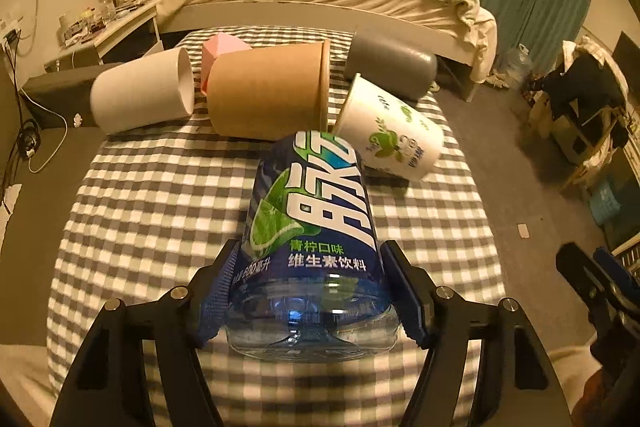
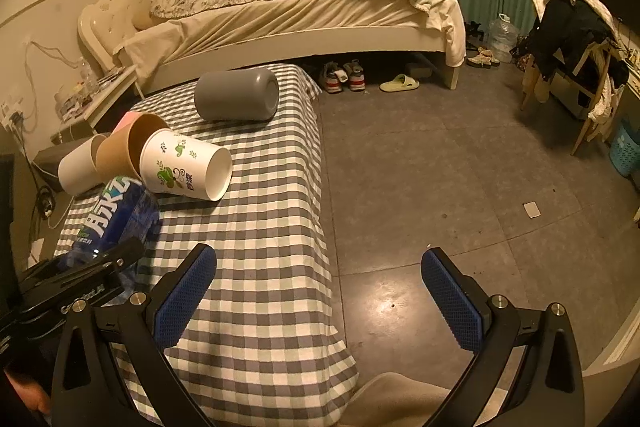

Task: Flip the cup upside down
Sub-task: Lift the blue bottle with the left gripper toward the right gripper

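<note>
My left gripper [image 1: 316, 291] is shut on a blue-labelled clear plastic bottle cup [image 1: 316, 227]. The cup lies level above the checked tablecloth [image 1: 152, 211], with its clear base toward the camera. Beyond it, several cups lie on their sides: a plain white one [image 1: 140, 95], a brown paper one [image 1: 264, 91], a white one with green print [image 1: 392, 135] and a grey one [image 1: 388, 63]. My right gripper [image 2: 320, 299] is open and holds nothing. It hangs over the table's right edge, with the blue cup [image 2: 120, 219] to its left.
A pink object [image 1: 220, 47] sits behind the brown cup. A bed [image 2: 300, 19] stands beyond the table, with shoes [image 2: 344, 77] and a slipper on the grey floor [image 2: 440, 167]. A chair piled with clothes [image 2: 568, 27] stands at the far right.
</note>
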Demonstrator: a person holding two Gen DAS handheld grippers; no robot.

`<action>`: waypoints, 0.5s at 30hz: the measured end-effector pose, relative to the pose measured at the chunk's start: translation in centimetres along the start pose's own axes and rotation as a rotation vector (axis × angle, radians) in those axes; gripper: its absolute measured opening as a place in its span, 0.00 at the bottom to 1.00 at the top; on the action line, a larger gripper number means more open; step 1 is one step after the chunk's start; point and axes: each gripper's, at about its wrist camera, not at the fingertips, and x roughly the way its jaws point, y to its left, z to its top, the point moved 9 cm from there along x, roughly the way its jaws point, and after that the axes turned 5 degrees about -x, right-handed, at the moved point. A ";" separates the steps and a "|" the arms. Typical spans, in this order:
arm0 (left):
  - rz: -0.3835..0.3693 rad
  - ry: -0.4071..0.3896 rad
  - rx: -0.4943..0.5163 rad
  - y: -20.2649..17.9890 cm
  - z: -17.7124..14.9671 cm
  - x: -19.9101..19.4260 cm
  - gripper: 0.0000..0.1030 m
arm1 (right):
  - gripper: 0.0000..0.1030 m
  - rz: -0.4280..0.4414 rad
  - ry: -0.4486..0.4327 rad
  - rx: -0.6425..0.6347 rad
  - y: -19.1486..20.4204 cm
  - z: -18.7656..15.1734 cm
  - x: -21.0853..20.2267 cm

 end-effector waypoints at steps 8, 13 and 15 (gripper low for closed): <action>-0.011 0.023 0.013 0.6 -4.0 -3.0 0.70 | 1.00 -0.010 -0.030 -0.020 0.3 -1.1 -3.7; -0.015 0.038 0.049 0.5 -6.9 -4.3 0.70 | 1.00 0.005 -0.044 -0.025 1.2 -2.4 -6.0; -0.015 0.051 0.053 0.6 -7.9 -4.4 0.70 | 1.00 0.006 -0.046 -0.038 1.7 -2.9 -6.7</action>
